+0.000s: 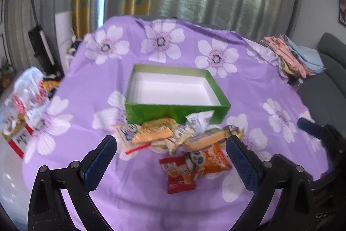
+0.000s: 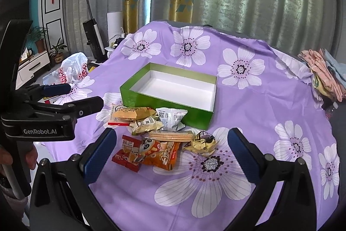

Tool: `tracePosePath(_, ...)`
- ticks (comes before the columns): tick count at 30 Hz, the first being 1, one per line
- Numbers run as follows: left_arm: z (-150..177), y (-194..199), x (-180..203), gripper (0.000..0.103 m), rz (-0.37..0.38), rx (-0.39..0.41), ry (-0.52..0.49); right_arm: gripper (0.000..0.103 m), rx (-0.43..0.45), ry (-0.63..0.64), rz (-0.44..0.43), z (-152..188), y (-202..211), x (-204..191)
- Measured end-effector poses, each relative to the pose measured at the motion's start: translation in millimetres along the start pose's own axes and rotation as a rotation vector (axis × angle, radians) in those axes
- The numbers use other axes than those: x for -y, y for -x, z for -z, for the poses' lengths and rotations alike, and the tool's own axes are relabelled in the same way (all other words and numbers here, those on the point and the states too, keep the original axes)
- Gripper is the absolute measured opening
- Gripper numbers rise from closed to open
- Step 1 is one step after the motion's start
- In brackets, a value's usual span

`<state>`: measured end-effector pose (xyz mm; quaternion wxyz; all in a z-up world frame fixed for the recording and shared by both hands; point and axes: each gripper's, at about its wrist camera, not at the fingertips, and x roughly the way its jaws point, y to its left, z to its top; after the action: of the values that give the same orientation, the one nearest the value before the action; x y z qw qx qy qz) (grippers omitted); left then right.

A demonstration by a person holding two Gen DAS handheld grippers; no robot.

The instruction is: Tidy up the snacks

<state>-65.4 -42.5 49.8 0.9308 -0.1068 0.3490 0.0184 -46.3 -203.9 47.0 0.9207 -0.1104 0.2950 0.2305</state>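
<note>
A green box (image 1: 177, 110) with a white inside stands open and holds nothing, mid-table; it also shows in the right wrist view (image 2: 151, 99). In front of it lies a loose pile of snacks: a yellow pack (image 1: 153, 131), a white packet (image 2: 170, 117), a long biscuit pack (image 2: 170, 135), gold wrappers (image 2: 203, 142), an orange panda packet (image 2: 162, 153) and a red packet (image 2: 127, 153). My left gripper (image 1: 170, 144) hangs open just short of the pile, nothing between its fingers. My right gripper (image 2: 173, 135) is open too, above the pile's near side. The left gripper (image 2: 86, 94) also shows at the left of the right wrist view.
A purple floral cloth (image 2: 259, 112) covers the table. Folded clothes (image 2: 324, 73) sit at its right edge beside a grey sofa (image 1: 324, 83). A white plastic bag (image 2: 73, 68) lies off the left edge. An upright vacuum (image 2: 93, 36) stands by the curtains.
</note>
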Motion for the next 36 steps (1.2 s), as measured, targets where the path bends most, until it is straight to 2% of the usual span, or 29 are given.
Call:
tracePosePath(6,11,-25,-12,0.101,0.083,-0.1,0.065,0.103,-0.071,-0.056,-0.063,16,-18,11)
tracePosePath(9,19,-39,-18,0.101,0.1,-0.158,0.089,0.103,-0.113,-0.083,-0.104,29,-31,14)
tracePosePath(15,39,-63,-29,0.101,0.191,-0.239,0.131,0.102,-0.191,-0.133,-0.229,53,-56,10)
tracePosePath(19,52,-74,-33,0.101,0.2,-0.262,0.106,0.096,-0.243,-0.152,-0.317,68,-74,0)
tracePosePath(25,64,-90,-38,0.1,0.213,-0.283,0.082,0.078,-0.307,-0.175,-0.436,87,-99,-20)
tracePosePath(28,67,-98,-40,0.088,0.235,-0.297,0.095,0.071,-0.322,-0.186,-0.458,92,-111,-28)
tracePosePath(33,69,-108,-42,0.084,0.25,-0.313,0.108,0.065,-0.326,-0.164,-0.456,95,-127,-43)
tracePosePath(36,68,-114,-42,0.074,0.263,-0.321,0.112,0.065,-0.312,-0.155,-0.458,92,-132,-46)
